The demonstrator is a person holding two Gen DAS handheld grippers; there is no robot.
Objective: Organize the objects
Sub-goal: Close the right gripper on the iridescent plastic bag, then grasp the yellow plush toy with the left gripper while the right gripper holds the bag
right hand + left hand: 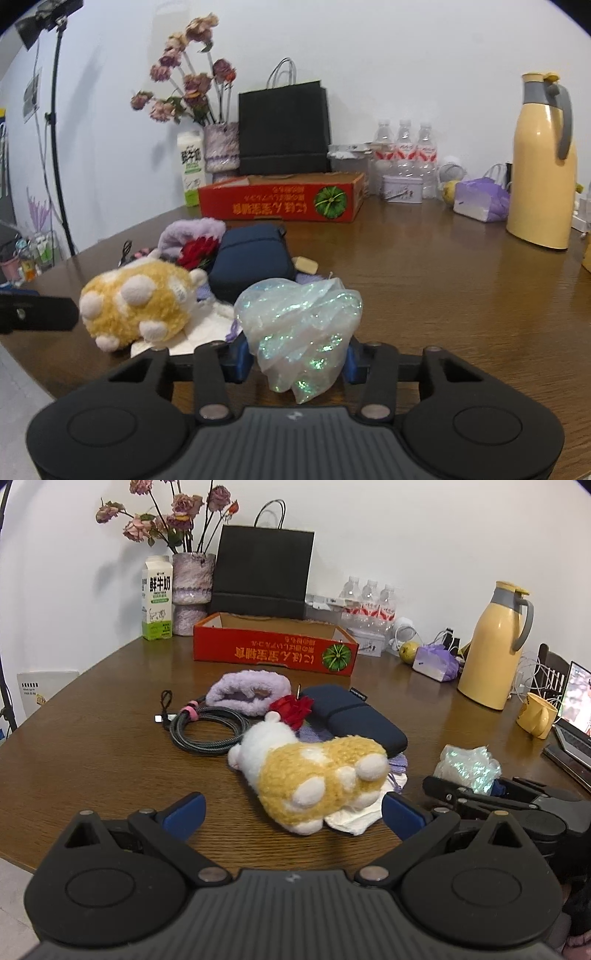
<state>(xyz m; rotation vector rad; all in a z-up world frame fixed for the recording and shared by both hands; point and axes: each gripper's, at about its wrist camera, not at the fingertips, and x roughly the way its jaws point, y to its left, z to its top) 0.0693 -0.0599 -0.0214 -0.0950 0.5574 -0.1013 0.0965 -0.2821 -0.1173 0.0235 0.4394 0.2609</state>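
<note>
A yellow and white plush toy (pixel 314 779) lies on the brown table on white paper, just ahead of my open, empty left gripper (pixel 293 812). It also shows in the right wrist view (pixel 136 302). My right gripper (pixel 299 360) is shut on a crumpled iridescent plastic bag (pixel 299 325), seen in the left wrist view too (pixel 467 768). Behind the toy lie a red fabric flower (pixel 291 707), a navy pouch (pixel 354 716), a purple fluffy band (pixel 245 690) and a coiled black cable (pixel 207 729). An open red cardboard box (pixel 273 650) stands further back.
Along the back wall stand a milk carton (pixel 157 598), a vase of dried flowers (pixel 192 590), a black paper bag (pixel 262 576), water bottles (pixel 369 602) and a yellow thermos (pixel 493 646). A yellow mug (pixel 537 716) and a laptop (pixel 576 716) sit at the right.
</note>
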